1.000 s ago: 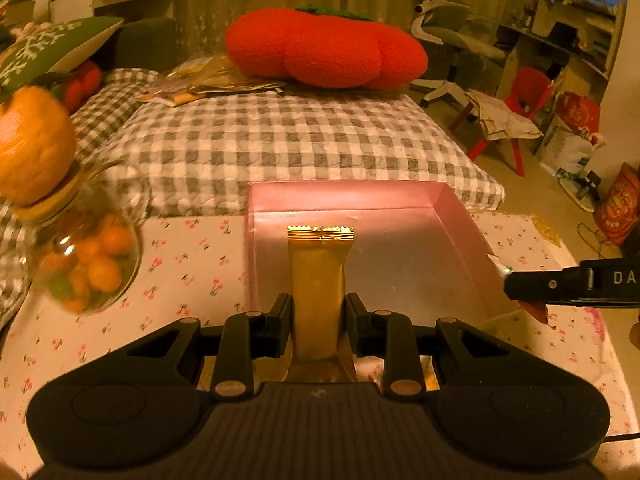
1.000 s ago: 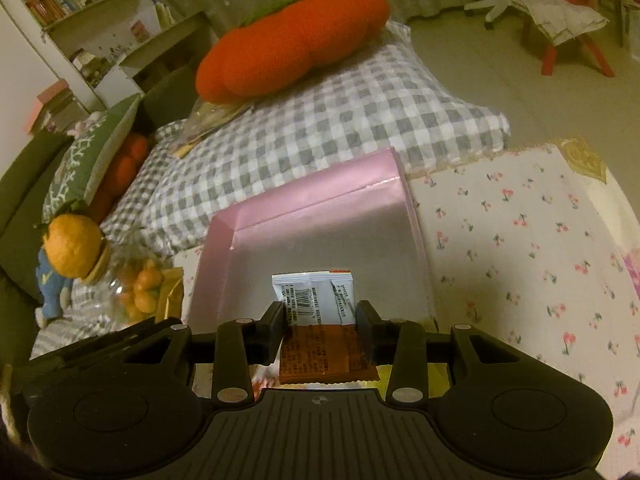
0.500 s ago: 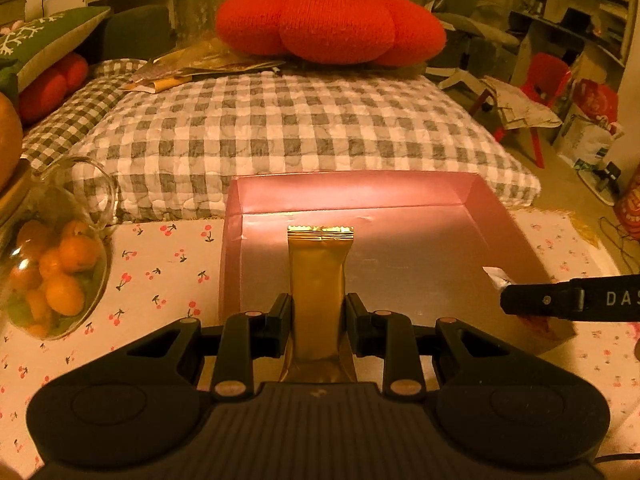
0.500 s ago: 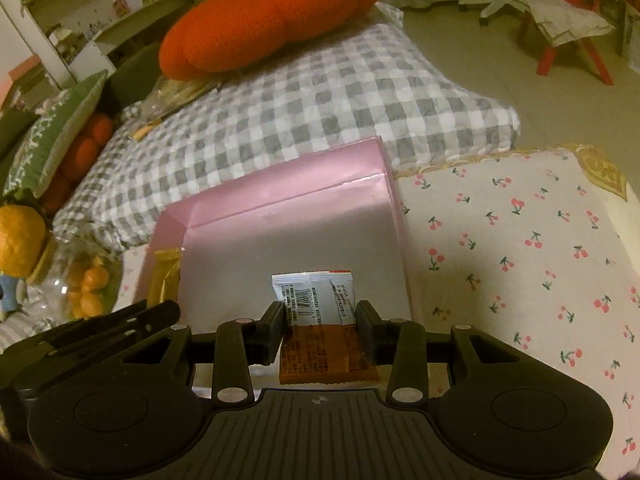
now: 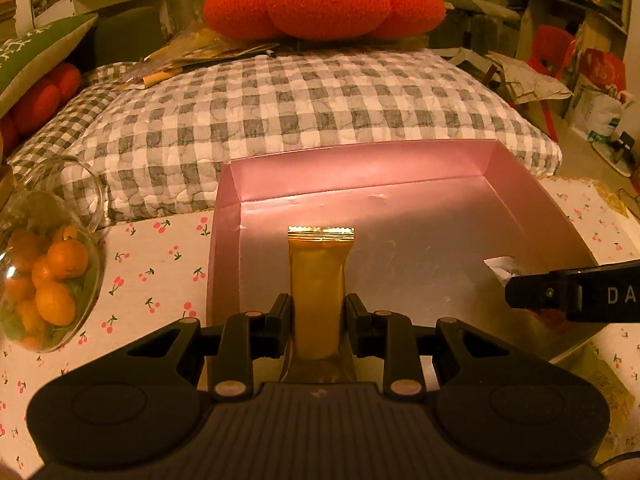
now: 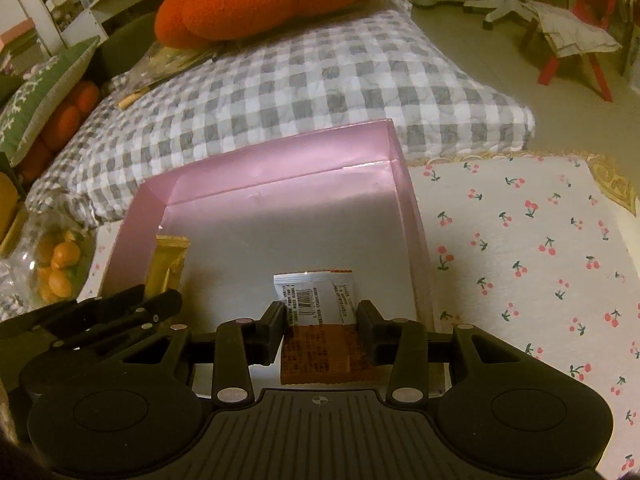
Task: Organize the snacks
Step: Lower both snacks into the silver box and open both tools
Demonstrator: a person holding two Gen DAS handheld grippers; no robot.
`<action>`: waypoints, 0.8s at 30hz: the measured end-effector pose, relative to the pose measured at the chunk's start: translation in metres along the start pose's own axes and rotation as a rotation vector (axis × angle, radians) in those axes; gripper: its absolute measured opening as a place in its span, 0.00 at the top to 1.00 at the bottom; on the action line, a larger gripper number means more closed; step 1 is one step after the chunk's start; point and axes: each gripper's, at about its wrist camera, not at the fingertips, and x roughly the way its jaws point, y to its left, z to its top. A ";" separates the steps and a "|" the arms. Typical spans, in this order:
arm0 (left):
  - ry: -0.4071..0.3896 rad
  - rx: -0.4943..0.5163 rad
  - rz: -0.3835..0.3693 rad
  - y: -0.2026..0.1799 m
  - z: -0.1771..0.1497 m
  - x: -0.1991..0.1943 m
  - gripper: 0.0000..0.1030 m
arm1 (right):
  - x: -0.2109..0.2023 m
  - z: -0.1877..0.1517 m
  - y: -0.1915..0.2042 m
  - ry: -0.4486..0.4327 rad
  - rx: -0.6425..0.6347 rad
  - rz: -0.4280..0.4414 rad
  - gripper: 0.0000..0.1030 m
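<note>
A long gold snack bar (image 5: 318, 280) stands upright between the fingers of my left gripper (image 5: 318, 312), which is shut on it. It hangs over the near left part of the pink box (image 5: 360, 168). My right gripper (image 6: 320, 320) is shut on a flat orange and white snack packet (image 6: 316, 296) just above the near right part of the pink box (image 6: 280, 168). In the left wrist view, a finger (image 5: 560, 296) of the right gripper enters from the right with the packet's white end (image 5: 500, 264) showing. The right wrist view shows the gold bar (image 6: 166, 264) at the left.
The box lies on a cherry-print cloth (image 6: 520, 260). A glass jar of small oranges (image 5: 44, 280) lies tipped to the left of the box. Behind the box lies a grey checked cushion (image 5: 300, 104) with a red pumpkin pillow (image 5: 320, 0) on it.
Both grippers have come forward and down over the pink box, which now fills more of each view. Each snack stays held as before.
</note>
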 end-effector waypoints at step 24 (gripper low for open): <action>-0.020 -0.065 -0.104 0.004 -0.006 -0.036 0.20 | -0.054 -0.009 -0.009 -0.074 0.031 -0.008 0.27</action>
